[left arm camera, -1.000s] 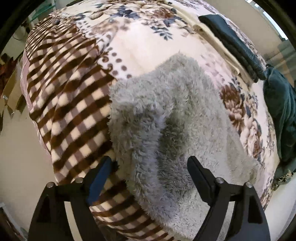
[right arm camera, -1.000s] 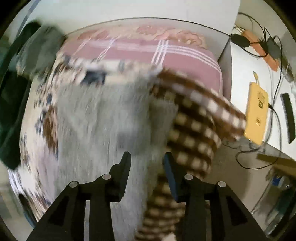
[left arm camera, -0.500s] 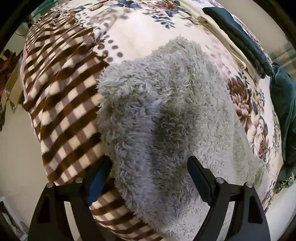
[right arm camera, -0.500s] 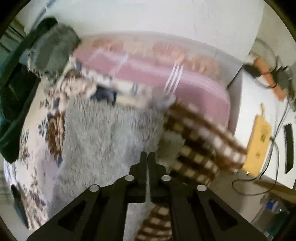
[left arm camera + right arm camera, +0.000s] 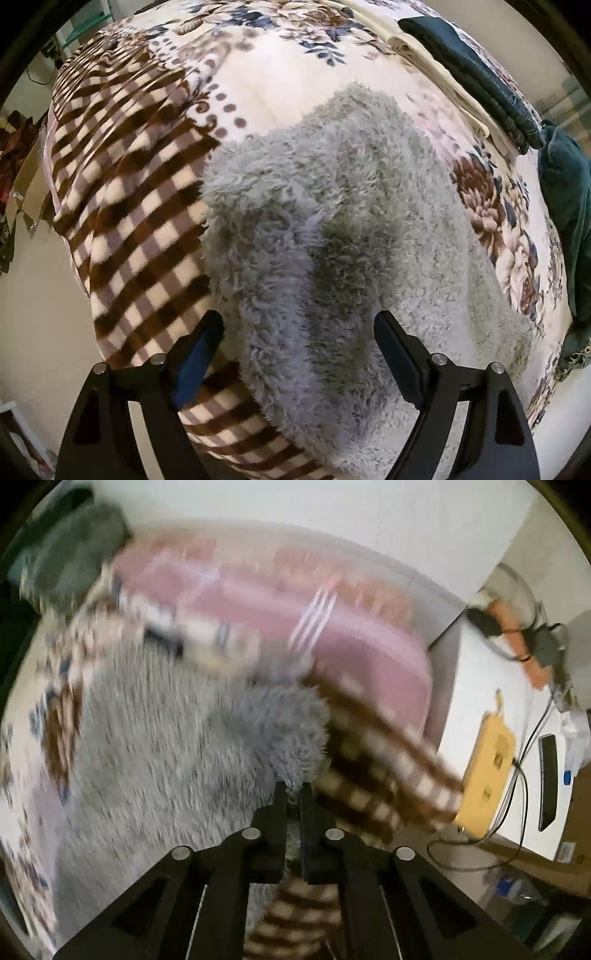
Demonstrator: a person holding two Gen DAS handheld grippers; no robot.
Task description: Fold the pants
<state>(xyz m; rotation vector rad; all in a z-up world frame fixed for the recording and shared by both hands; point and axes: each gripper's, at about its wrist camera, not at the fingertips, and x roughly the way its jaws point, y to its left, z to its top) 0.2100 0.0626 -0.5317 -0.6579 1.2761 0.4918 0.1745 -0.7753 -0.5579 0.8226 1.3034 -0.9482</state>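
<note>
Pants [image 5: 332, 229], fluffy grey, are lying on the patterned blanket [image 5: 140, 206] near its checked edge. The right gripper [image 5: 291, 794], spread apart a second ago, is now pinching a pants edge and seemingly starting the fold lift. The left gripper [image 5: 299, 332] is still hovering, jaws wide, straddling the fabric. Dark folded clothes [image 5: 476, 74] are sitting behind; a yellow device [image 5: 487, 771] is lying on a white table [image 5: 469, 686].
</note>
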